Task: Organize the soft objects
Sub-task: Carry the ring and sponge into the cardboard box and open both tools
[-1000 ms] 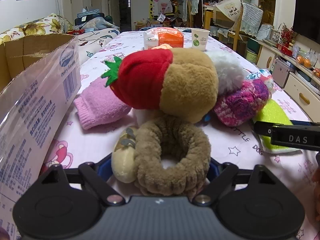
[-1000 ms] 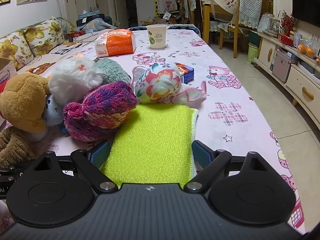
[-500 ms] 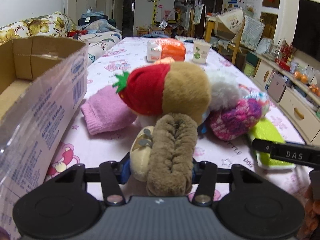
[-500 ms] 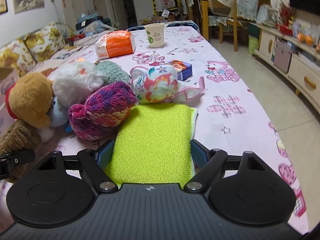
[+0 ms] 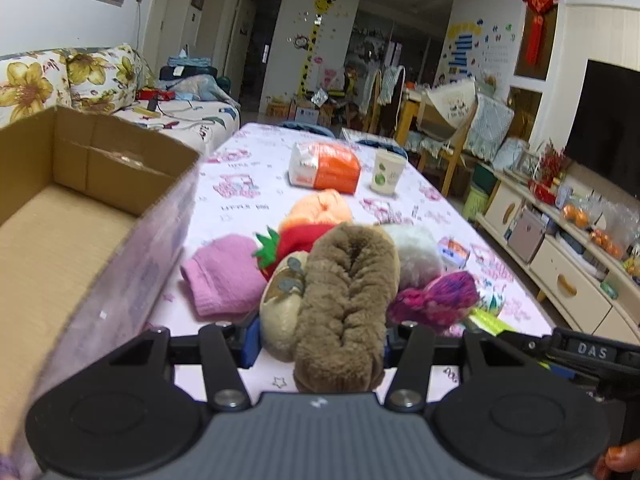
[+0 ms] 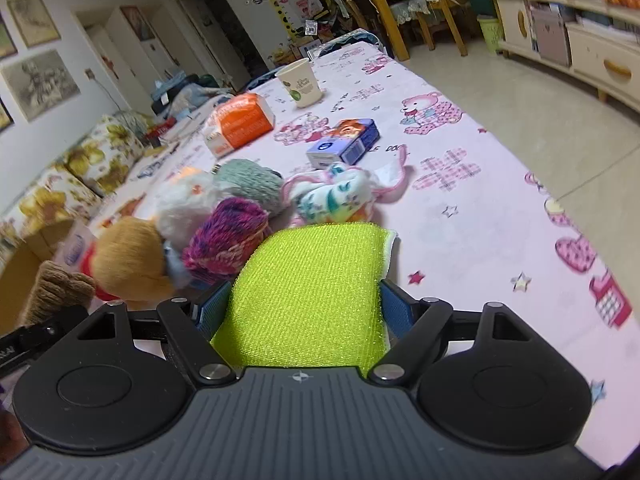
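Note:
My left gripper point(image 5: 320, 340) is shut on a brown plush ring point(image 5: 348, 292), squashed flat between the pads and held above the pink tablecloth point(image 5: 240, 208). An open cardboard box point(image 5: 120, 172) stands close on the left. Behind the ring lie a pink sock point(image 5: 224, 280), a red strawberry plush point(image 5: 296, 244), a white fluffy toy point(image 5: 416, 252) and a purple knitted piece point(image 5: 436, 296). My right gripper point(image 6: 306, 306) has its jaws closing on a lime green cloth point(image 6: 312, 280), which bulges between the blue pads. The brown ring point(image 6: 56, 288) shows at that view's left.
An orange package point(image 5: 326, 166), a paper cup point(image 5: 386, 172) and a small blue box point(image 6: 346, 146) stand farther up the table. A floral cloth point(image 6: 336, 196) and a teal knit point(image 6: 248, 180) lie beyond the green cloth. The table's right edge drops to tiled floor point(image 6: 540, 112).
The left jaws closed on the brown ring, flattening it, then rose with it beside the box. The right gripper rolled and narrowed on the green cloth.

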`<state>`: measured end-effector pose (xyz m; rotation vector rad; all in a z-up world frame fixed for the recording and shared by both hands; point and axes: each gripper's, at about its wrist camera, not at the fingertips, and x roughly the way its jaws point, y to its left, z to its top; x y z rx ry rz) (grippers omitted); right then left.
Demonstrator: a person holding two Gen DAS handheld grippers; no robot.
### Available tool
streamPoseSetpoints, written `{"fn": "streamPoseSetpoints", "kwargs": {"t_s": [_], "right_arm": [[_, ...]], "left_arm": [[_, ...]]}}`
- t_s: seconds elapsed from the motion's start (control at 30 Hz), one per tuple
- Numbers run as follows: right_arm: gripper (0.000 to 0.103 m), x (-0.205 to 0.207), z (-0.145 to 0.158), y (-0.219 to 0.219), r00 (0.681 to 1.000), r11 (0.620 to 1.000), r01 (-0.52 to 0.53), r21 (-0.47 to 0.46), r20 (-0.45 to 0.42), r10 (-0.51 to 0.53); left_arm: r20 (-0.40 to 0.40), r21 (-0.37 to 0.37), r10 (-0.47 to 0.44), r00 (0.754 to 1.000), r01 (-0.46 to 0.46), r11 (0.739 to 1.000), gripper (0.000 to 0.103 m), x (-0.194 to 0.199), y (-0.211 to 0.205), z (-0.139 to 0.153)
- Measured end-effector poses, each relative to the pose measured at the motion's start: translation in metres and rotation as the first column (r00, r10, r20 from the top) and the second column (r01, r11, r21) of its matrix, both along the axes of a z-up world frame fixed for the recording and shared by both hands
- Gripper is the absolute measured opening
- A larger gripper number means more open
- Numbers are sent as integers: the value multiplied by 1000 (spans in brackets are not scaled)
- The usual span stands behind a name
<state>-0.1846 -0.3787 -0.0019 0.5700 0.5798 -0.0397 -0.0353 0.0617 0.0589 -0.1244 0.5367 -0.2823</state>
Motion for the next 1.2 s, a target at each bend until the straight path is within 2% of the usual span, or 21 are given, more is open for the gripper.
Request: {"fn": "streamPoseSetpoints", "kwargs": {"t_s": [0.2, 0.4, 0.6, 0.73, 0.97, 1.2], "right_arm": [[99, -8, 10, 12, 999, 997, -28, 78, 45, 24], [99, -7, 27, 30, 990, 990, -88, 106, 117, 76], [99, -3, 54, 58, 963, 973, -200, 118, 205, 173], [99, 13, 68, 82, 940, 951, -281, 127, 238, 245], [100, 63, 85, 132, 896, 911, -397, 111, 264, 359], [103, 112, 102, 176, 860, 883, -466, 60, 267, 436]], "left_arm": [[37, -16, 26, 999, -25, 1000, 51, -4, 10, 10], [71, -44, 62, 996, -59, 997, 52, -11, 24, 17], [107, -80, 132, 985, -124, 989, 52, -15, 44, 26], [126, -83, 206, 971, -196, 977, 53, -16, 58, 29], [103, -90, 360, 927, -352, 932, 54, -9, 91, 29], [29, -98, 521, 853, -516, 851, 55, -3, 127, 22]]}}
